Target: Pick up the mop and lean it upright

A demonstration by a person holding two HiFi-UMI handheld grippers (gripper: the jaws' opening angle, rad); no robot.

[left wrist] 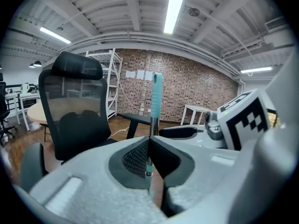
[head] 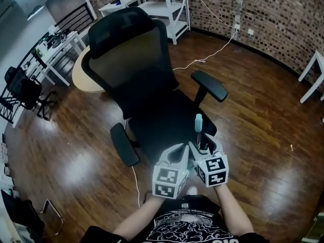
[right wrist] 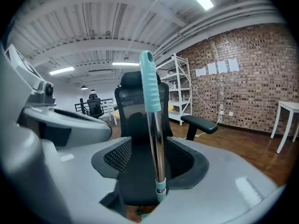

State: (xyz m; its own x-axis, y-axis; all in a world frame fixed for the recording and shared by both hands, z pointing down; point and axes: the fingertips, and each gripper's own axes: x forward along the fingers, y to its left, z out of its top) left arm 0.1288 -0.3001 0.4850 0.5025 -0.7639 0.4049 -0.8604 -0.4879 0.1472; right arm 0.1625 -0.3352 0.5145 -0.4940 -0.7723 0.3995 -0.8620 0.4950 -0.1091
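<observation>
The mop's handle stands upright in front of me, its teal grip (head: 198, 121) on top of a shiny metal shaft (right wrist: 156, 143), just off the front of a black office chair (head: 136, 70). My left gripper (head: 185, 153) is shut on the shaft, its dark pads meeting around it in the left gripper view (left wrist: 149, 157). My right gripper (head: 205, 146) sits beside it at the same height. In the right gripper view its jaws (right wrist: 154, 164) stand open, with the shaft between the pads and gaps on both sides. The mop head is hidden below.
The chair's armrests (head: 210, 85) reach toward me. A white cable (head: 202, 61) runs across the wood floor to the brick wall. White shelving (head: 157, 4) stands behind the chair, a white table (head: 314, 75) at the right, and desks (head: 55, 49) at the left.
</observation>
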